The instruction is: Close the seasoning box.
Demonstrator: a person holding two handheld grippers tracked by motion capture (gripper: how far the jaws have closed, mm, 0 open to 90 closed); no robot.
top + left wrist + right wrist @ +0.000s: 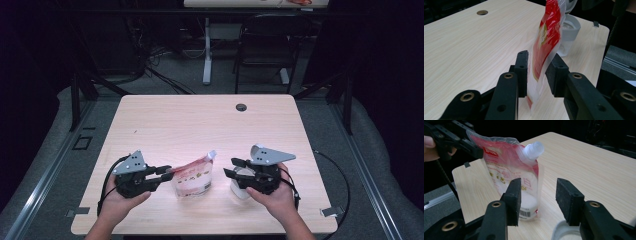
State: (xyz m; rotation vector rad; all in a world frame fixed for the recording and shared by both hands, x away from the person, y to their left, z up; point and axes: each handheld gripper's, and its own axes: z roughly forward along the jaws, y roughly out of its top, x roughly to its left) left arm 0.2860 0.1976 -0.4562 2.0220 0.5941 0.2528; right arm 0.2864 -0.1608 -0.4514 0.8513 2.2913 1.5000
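Pouch stands mid-table, its edge pinched by your left gripper; right gripper gapes with nothing between its 2 pads above the white cup. Keep the spout upright while you reach.

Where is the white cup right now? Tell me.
In the high view the white cup stands near the table's front edge, right of the red pouch, beneath the right gripper.
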